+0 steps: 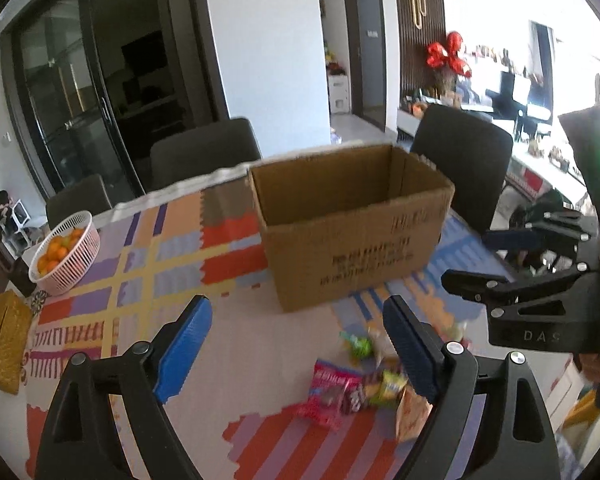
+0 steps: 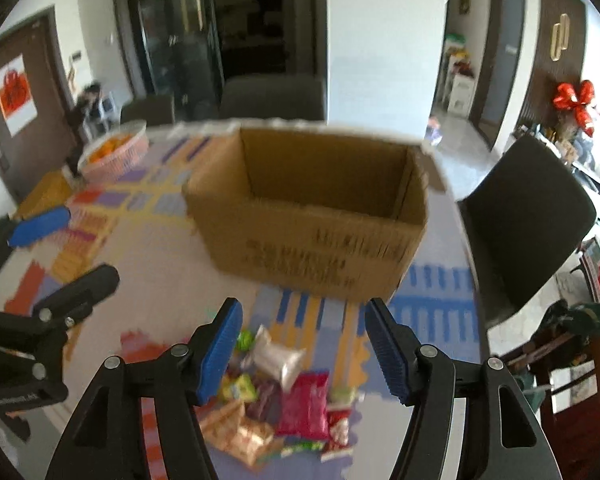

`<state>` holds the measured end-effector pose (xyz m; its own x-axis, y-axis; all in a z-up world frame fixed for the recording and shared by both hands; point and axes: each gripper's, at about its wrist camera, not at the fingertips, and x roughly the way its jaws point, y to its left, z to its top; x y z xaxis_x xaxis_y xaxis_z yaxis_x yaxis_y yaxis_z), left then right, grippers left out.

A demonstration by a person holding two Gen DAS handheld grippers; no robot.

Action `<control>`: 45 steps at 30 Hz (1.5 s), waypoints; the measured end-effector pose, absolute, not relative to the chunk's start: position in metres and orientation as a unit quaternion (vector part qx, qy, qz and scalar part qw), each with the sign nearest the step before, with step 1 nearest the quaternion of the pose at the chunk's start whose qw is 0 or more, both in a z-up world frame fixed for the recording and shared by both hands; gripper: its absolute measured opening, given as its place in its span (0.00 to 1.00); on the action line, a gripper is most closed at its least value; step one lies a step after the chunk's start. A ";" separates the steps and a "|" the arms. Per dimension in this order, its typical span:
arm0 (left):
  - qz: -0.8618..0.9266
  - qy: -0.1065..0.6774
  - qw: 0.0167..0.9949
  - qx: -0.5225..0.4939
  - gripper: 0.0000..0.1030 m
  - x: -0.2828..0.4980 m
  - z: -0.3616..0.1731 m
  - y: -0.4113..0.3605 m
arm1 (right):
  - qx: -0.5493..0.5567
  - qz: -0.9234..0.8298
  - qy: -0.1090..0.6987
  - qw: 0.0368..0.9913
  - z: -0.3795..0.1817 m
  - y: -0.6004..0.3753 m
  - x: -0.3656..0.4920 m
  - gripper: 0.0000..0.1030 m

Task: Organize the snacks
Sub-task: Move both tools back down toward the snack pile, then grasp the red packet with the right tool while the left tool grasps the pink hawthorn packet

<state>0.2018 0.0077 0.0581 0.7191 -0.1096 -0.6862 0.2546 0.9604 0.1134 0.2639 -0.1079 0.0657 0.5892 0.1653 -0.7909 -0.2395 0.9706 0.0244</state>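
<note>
An open cardboard box [image 1: 352, 224] stands on the patterned tablecloth, also in the right wrist view [image 2: 312, 216]; its inside shows no contents. A pile of snack packets [image 2: 284, 396] lies in front of it, with a pink packet [image 2: 304, 406], a silver packet [image 2: 276, 358] and orange ones; the pile also shows in the left wrist view [image 1: 364, 384]. My right gripper [image 2: 302, 350] is open and empty, above the pile. My left gripper [image 1: 298, 348] is open and empty, left of the pile. Each gripper shows in the other's view: the right [image 1: 484, 260], the left [image 2: 72, 244].
A pink basket of oranges [image 1: 66, 254] sits at the table's far left, with a yellow woven object [image 1: 4, 344] near it. Dark chairs [image 1: 462, 156] stand behind and to the right of the table [image 2: 528, 216]. The table edge runs close on the right.
</note>
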 end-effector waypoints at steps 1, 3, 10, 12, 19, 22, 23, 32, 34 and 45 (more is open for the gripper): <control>-0.099 0.367 0.919 0.105 0.85 0.201 0.054 0.008 | -0.052 0.114 0.447 0.886 0.061 -0.105 0.263 0.63; -0.101 0.382 0.912 0.108 0.85 0.200 0.045 0.009 | -0.065 0.114 0.462 0.877 0.051 -0.101 0.262 0.63; -0.106 0.439 0.884 0.117 0.85 0.208 0.009 0.013 | -0.098 0.111 0.504 0.851 0.022 -0.092 0.261 0.63; -0.106 0.450 0.877 0.128 0.85 0.211 -0.001 0.012 | -0.113 0.104 0.516 0.842 0.013 -0.090 0.264 0.63; -0.117 0.492 0.852 0.135 0.85 0.219 -0.034 0.009 | -0.143 0.091 0.557 0.813 -0.015 -0.088 0.267 0.63; -0.119 0.506 0.843 0.138 0.85 0.222 -0.047 0.006 | -0.139 0.097 0.573 0.802 -0.026 -0.088 0.268 0.63; -0.118 0.509 0.841 0.141 0.85 0.223 -0.051 0.005 | -0.140 0.096 0.577 0.799 -0.029 -0.088 0.270 0.63; -0.119 0.526 0.827 0.160 0.85 0.229 -0.077 -0.001 | -0.144 0.087 0.612 0.773 -0.061 -0.094 0.273 0.63; -0.122 0.529 0.825 0.159 0.84 0.231 -0.080 -0.002 | -0.148 0.087 0.614 0.770 -0.064 -0.093 0.272 0.63; -0.127 0.546 0.816 0.144 0.72 0.242 -0.098 -0.004 | -0.149 0.093 0.627 0.759 -0.077 -0.089 0.272 0.62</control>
